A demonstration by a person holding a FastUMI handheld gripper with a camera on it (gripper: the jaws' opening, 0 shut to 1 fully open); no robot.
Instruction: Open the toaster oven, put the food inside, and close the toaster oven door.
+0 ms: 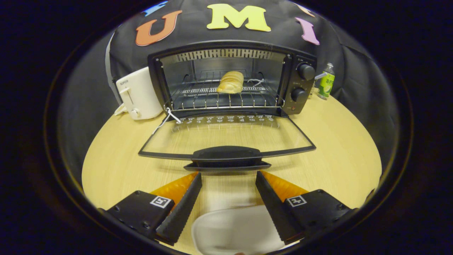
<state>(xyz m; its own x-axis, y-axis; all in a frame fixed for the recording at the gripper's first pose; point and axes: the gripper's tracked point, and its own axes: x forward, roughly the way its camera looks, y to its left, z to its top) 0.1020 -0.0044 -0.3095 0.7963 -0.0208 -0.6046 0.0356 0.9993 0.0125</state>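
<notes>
Closing step next, judging by layout:
gripper (pixel 228 177): fingers apart, holding nothing, just short of the door handle (pixel 226 154)
door (pixel 226 136): folded fully down in front of the toaster oven (pixel 230 78)
bread (pixel 230 82): on the rack inside the oven, 1 piece, mid-rack
plate (pixel 233 230): bare, between the fingers, nearest the camera
table (pixel 336 141): carries the oven
risk: lifting off-centre could let the handle slip; pushing hard could shove the oven back
</notes>
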